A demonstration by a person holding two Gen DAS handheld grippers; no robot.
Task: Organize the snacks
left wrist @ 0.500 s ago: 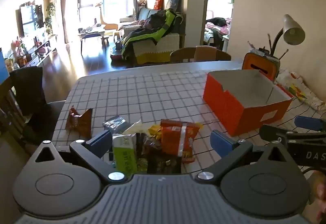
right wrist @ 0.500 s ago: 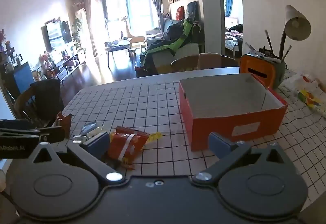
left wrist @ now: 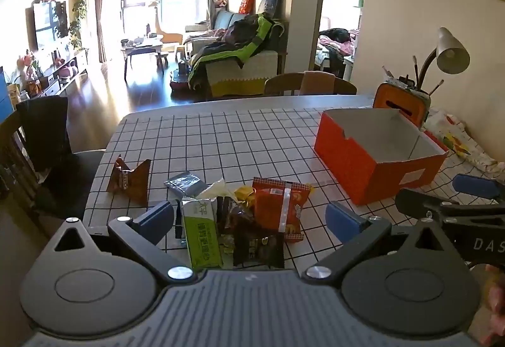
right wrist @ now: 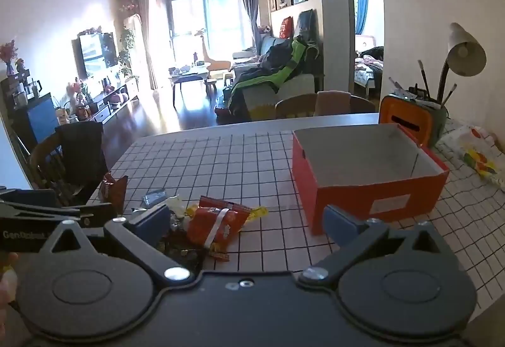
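A pile of snack packets lies at the near edge of the checked table: a green pack (left wrist: pixel 202 230), a dark pack (left wrist: pixel 258 247), a red-orange bag (left wrist: pixel 279 205) (right wrist: pixel 217 222), a silver packet (left wrist: pixel 184 183) and a brown wrapper (left wrist: pixel 129 178) apart to the left. An empty orange box (left wrist: pixel 375 157) (right wrist: pixel 366 176) stands open to the right. My left gripper (left wrist: pixel 251 217) is open, its fingers on either side of the pile. My right gripper (right wrist: pixel 244 220) is open and empty, just right of the pile, before the box.
An orange holder with brushes (left wrist: pixel 402 101) and a desk lamp (left wrist: pixel 451 52) stand behind the box. A patterned cloth (left wrist: pixel 457 138) lies at the far right. Chairs stand at the table's left (left wrist: pixel 41 138) and far side (left wrist: pixel 311 83).
Both grippers have moved slightly forward towards the table; the snacks and box lie as before. Both stay open.
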